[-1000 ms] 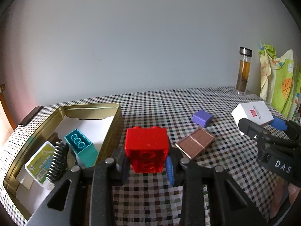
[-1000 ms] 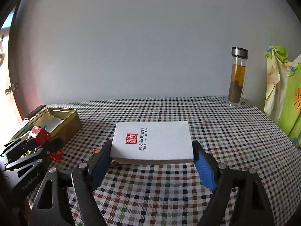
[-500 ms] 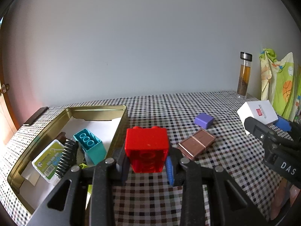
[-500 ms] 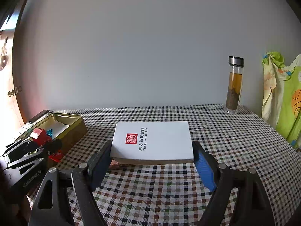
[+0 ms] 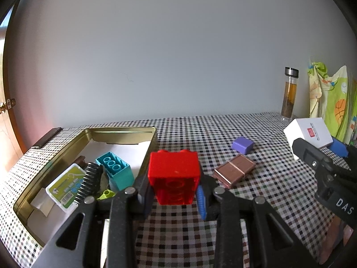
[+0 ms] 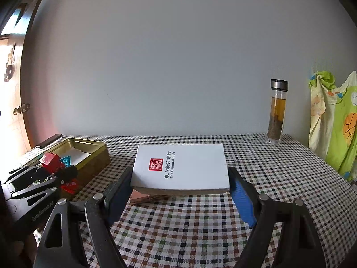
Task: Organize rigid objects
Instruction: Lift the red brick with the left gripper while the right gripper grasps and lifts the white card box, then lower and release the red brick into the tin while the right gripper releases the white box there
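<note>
My left gripper (image 5: 175, 195) is shut on a red toy brick (image 5: 174, 174), held above the checked table just right of the gold tin (image 5: 125, 131). In the tin lie a teal brick (image 5: 116, 172), a black comb (image 5: 88, 182) and a green-labelled card box (image 5: 64, 184). My right gripper (image 6: 180, 188) is shut on a flat white box with a red seal (image 6: 181, 167), lifted off the cloth. That white box (image 5: 309, 131) also shows at the right of the left wrist view. A brown flat case (image 5: 234, 170) and a purple cube (image 5: 243, 145) lie on the table.
A glass bottle of amber liquid (image 6: 276, 114) stands at the table's back right. A green and yellow cloth (image 6: 334, 120) hangs past the right edge. A dark flat object (image 5: 45, 137) lies behind the tin. A wooden door (image 6: 11, 102) is at the left.
Both held objects stay gripped. The right gripper has shifted slightly with the white box, and the tin and bottle sit further right in its view. The left view has tilted up a little.
</note>
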